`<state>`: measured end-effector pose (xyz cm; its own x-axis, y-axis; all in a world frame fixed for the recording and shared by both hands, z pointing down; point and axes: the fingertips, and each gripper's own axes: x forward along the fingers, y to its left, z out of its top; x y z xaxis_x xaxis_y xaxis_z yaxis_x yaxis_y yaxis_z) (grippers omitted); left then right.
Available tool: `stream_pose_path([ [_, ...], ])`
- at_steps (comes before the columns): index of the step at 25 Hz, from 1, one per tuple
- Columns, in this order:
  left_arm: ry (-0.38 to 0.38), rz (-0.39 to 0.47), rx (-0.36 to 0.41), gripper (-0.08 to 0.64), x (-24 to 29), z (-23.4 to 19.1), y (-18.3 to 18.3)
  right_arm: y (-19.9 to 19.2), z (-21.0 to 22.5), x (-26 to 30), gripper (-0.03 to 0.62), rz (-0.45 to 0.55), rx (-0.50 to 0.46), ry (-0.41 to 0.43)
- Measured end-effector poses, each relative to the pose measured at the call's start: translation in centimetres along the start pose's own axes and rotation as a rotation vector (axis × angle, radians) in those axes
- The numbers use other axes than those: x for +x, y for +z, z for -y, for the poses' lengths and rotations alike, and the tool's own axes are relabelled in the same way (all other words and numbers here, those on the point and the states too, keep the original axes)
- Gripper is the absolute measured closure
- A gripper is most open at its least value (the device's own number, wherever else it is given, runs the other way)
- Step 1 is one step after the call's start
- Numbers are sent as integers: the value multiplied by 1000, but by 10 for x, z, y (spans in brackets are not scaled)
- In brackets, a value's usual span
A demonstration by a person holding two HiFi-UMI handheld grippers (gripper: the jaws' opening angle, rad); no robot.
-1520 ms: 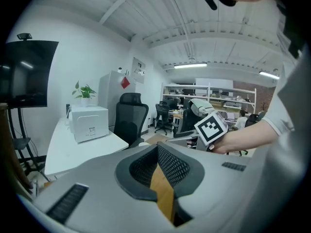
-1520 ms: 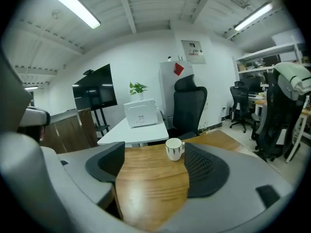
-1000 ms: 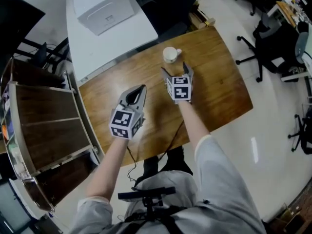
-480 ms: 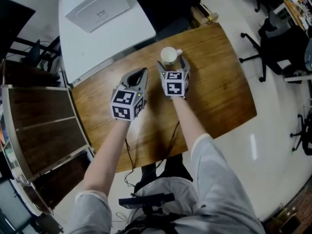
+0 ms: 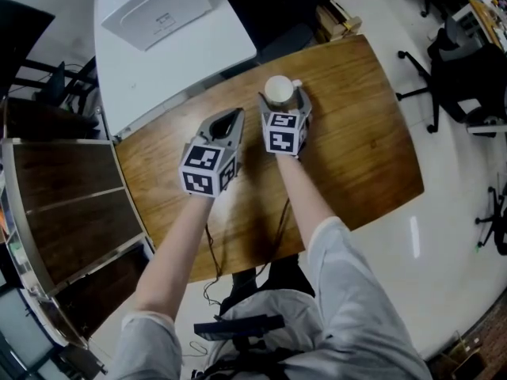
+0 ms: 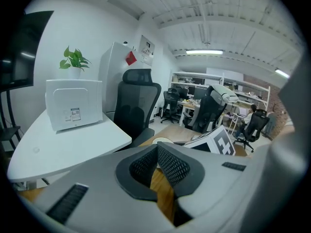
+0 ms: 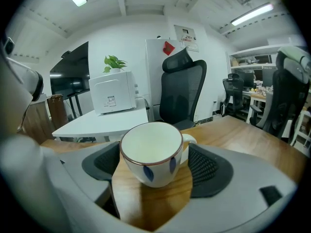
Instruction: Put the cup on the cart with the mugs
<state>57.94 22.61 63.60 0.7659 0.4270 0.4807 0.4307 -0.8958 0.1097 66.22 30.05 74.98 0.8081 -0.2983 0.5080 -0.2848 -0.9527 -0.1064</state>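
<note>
A white cup (image 5: 279,90) with a brown rim and blue leaf marks stands upright on the wooden table (image 5: 356,133) near its far edge. My right gripper (image 5: 280,96) is open, one jaw on each side of the cup. In the right gripper view the cup (image 7: 151,152) sits between the pads (image 7: 206,165), its handle toward the right pad; I cannot tell whether either pad touches it. My left gripper (image 5: 232,117) hovers over the table to the left of the cup, shut on nothing; its pads (image 6: 172,164) meet at the tip.
A white table (image 5: 158,62) with a white box (image 5: 162,6) adjoins the far left. A wooden shelved cart (image 5: 71,204) stands at the left. A black office chair (image 7: 182,91) is behind the table, and more chairs (image 5: 459,70) stand at the right.
Both grippers moved forward across the table. The right gripper, which was short of the cup, now has its open jaws on either side of it. The cup has not moved.
</note>
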Motion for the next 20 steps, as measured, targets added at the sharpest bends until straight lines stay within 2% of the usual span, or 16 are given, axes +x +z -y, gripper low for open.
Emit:
stream_pose_path([
  [1, 2, -1, 1, 555, 0, -1, 0, 2, 0, 1, 155, 5, -4, 3],
  [3, 4, -2, 3, 555, -1, -3, 0, 3, 0, 1, 202, 10, -18, 5],
  [20, 15, -8, 10, 555, -13, 5, -5, 10, 7, -23, 209, 16, -23, 54],
])
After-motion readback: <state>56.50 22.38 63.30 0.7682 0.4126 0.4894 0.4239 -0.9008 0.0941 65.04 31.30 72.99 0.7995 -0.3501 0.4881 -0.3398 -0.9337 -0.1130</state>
